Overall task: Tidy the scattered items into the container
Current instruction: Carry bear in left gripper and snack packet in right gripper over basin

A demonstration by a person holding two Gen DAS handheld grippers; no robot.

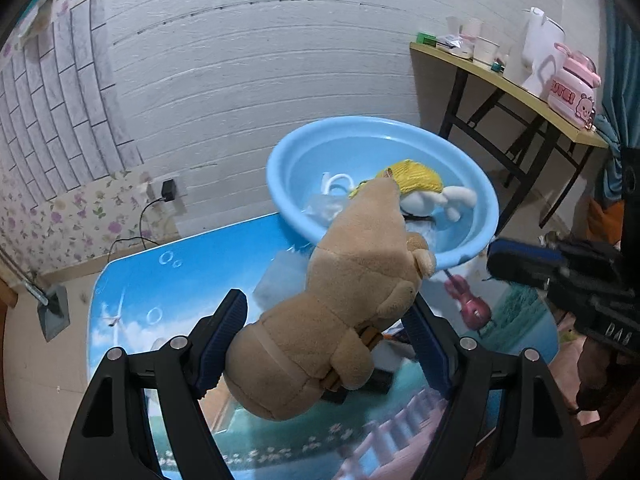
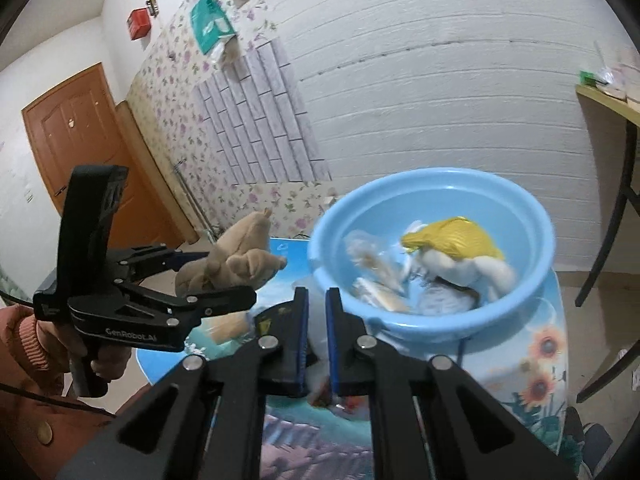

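Observation:
My left gripper point(image 1: 326, 304) is shut on a tan plush toy point(image 1: 352, 280), its blue pads pressing the toy's lower body, and holds it above the printed table point(image 1: 160, 280). The toy's head points toward the light blue basin point(image 1: 288, 184). Inside the basin lie a yellow-and-white plush point(image 1: 420, 184) and some clear packets point(image 2: 380, 280). In the right wrist view, the left gripper point(image 2: 228, 276) with the tan plush point(image 2: 240, 252) hangs left of the basin point(image 2: 532, 304). My right gripper point(image 2: 316, 300) is shut in front of the basin's near rim. I cannot tell if anything is pinched.
A clear packet point(image 1: 280, 280) and a dark item point(image 1: 376, 380) lie on the table under the plush. A yellow-topped side table point(image 1: 520, 92) with cups, a white jug and a pink box stands at the right. White wall behind; an orange door point(image 2: 72, 140) at left.

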